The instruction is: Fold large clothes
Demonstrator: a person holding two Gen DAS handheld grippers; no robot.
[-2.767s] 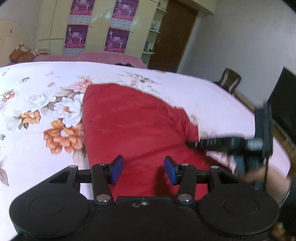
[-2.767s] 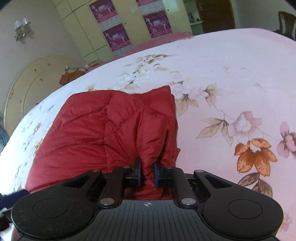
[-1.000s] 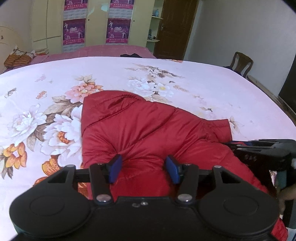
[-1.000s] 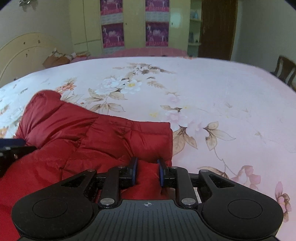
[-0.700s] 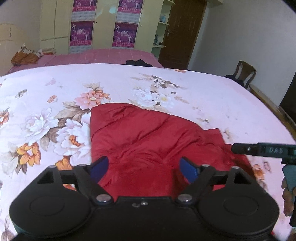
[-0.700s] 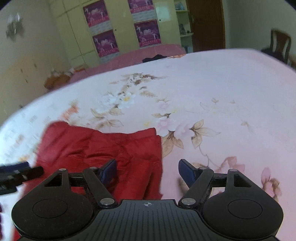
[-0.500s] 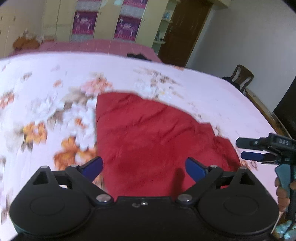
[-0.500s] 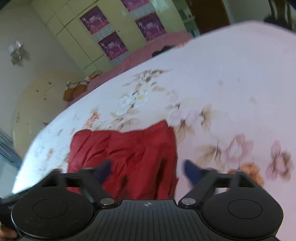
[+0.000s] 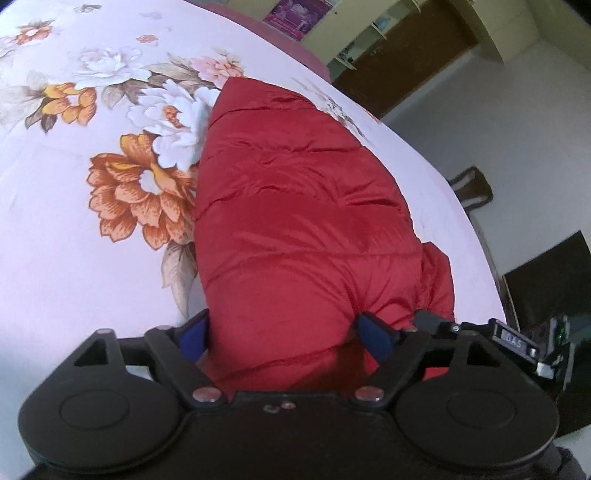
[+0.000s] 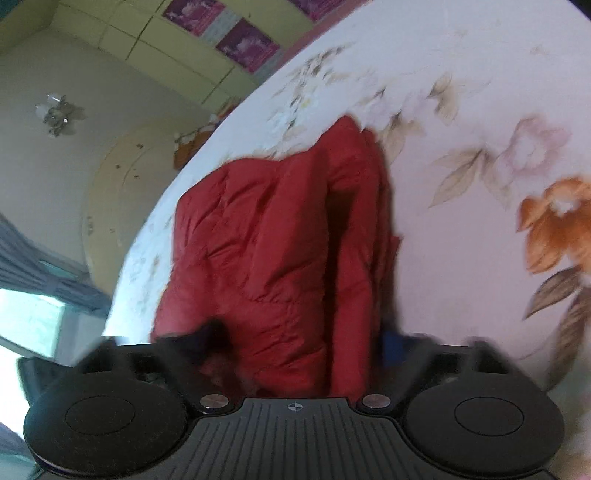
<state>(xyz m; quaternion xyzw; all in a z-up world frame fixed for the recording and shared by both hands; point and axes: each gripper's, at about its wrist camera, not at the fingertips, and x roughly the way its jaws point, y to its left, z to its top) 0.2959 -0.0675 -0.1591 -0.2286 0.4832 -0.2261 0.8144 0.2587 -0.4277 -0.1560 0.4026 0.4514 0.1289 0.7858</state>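
Left wrist | red jacket [image 9: 295, 206] lengthwise away | both tongs closing astride it

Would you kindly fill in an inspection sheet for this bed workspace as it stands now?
Surface: pink floral bedsheet, covering the bed.
Job's things: red quilted puffer jacket, folded into a narrow bundle lying on the sheet.
Clutter: nothing seen on the sheet beside the jacket.
Grippers: left gripper straddles the jacket's near end, jaws closing; right gripper likewise, jaws closing, its picture blurred.
Cables: nothing seen.
Surroundings: yellow wardrobe with purple posters, brown wooden door, wooden chair, wall lamp, window with a curtain.
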